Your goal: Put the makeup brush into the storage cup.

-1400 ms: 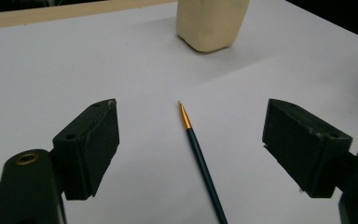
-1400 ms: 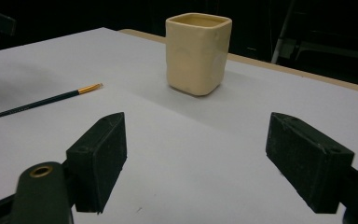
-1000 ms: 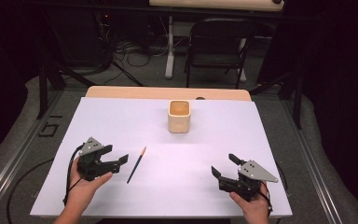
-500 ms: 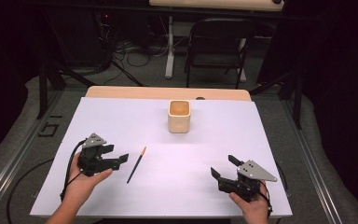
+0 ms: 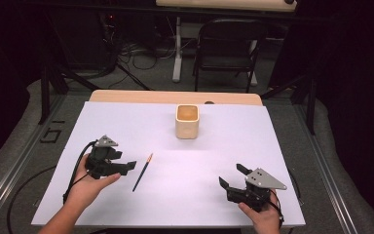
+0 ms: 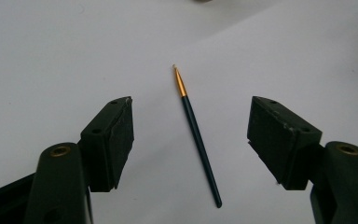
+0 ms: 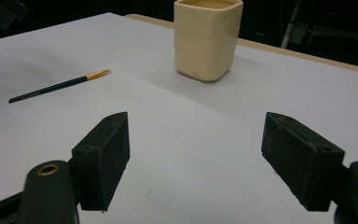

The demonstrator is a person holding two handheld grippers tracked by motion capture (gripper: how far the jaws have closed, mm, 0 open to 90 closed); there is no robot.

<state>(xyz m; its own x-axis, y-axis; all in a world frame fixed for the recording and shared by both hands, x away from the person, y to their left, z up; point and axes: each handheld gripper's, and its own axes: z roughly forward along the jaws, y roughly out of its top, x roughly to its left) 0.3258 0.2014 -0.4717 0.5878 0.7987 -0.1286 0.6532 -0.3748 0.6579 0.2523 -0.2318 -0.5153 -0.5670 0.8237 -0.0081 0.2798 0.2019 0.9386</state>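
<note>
Paintbrush: one, thin, dark green handle, gold ferrule, small pale tip. Lies flat on the white worktop, left of centre, tip pointing away from the person and slightly right. Touched by nothing. In the left tool's own view the paintbrush lies on the sheet between the two jaws, apart from both, tip farthest from the camera.

Left tool: black, grey three-cornered plate on top, held in the person's left hand. Sits just left of the brush, jaws pointing toward it. Jaws spread wide, nothing between the pads. Black cable trails off the near left of the sheet.

Cup: one, cream, squarish with rounded corners, upright, open top. Stands near the far middle of the worktop, well apart from the brush. Seen from the right tool's view, the cup is ahead and the brush off to the left.

Right tool: black, grey plate, held in the right hand at the near right of the worktop, well apart from brush and cup. Jaws wide apart, holding nothing.

Chair: dark, folding, on the floor beyond the worktop.
</note>
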